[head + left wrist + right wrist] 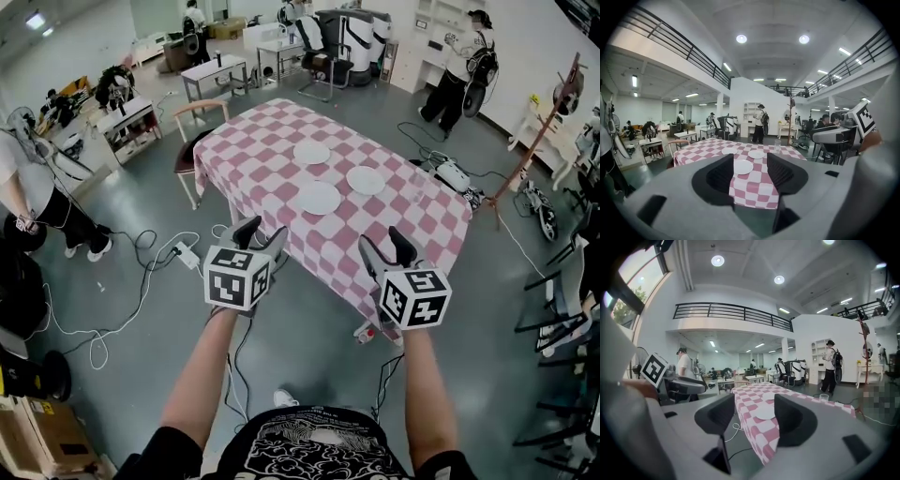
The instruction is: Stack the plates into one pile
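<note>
— While both grippers hang short of the table [267, 141], off its near corner, which way do the plates lie from them?

— Ahead, past the near edges, all three on the checked cloth around the table's middle. The nearest plate [319, 198] lies closest to the near corner. The right-hand plate [366, 180] sits near it, toward the right corner. The far plate [312, 152] lies beyond both, toward the far corner. None touches another.

— And the jaws?

— The left gripper [261, 231] has its jaws spread with nothing between them; in its own view the nearest plate [743, 167] only lines up in the gap, well ahead. The right gripper [386, 242] is likewise spread and empty.

— Which hand is closer?

— By my reading, the left is slightly nearer the nearest plate, reaching over the long near edge. The right, off the short edge, is better placed for the right-hand plate.

— Any long axis to mind?

— Not on the plates: they are round and lie flat, face up, so they point no way and any rim would serve. Only the table has one, running slantwise from the right corner away to the far left.
</note>
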`<state>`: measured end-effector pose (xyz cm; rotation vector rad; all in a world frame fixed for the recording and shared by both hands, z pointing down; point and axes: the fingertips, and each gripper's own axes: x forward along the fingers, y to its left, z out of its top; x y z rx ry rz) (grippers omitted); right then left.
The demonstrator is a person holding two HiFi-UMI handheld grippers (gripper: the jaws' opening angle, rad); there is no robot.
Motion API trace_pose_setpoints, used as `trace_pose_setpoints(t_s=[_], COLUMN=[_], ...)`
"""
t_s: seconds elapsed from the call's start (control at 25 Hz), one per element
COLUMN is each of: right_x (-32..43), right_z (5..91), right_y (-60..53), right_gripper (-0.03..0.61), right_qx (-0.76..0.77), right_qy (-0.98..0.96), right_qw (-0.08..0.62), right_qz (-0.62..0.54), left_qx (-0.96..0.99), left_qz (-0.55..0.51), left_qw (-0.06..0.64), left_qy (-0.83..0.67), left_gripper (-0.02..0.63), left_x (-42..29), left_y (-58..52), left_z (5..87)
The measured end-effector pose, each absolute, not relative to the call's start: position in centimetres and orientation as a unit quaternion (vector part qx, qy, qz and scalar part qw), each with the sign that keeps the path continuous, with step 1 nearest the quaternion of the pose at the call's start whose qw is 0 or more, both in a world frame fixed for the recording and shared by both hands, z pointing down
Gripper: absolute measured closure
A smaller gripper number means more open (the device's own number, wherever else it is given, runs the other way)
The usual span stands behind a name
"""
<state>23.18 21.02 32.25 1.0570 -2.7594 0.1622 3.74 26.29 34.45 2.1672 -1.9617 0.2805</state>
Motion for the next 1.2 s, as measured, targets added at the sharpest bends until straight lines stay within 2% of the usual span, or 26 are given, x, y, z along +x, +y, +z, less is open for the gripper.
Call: trace_pose_setpoints(t_s=[0.72,1.2], right_x=[19.2,17.6], right_z=[33.4,34.5], right_y=[16.7,1.3], right_gripper=[0.299,0.298], right_qx=[0.389,0.402], right_qy=[-0.915,-0.908], right_qw=[0.085,0.076], right_qz=[0.067,0.085], left_qx=[0.737,0.740], left_qz=[0.077,0.094], left_qw=[0.104,0.108], left_qy=[-0.663,-0.658], left_gripper=[0.374,0.374], left_x=[-2.8,-4.1], left_y=[21.8,7.2], left_z=[35.2,36.1])
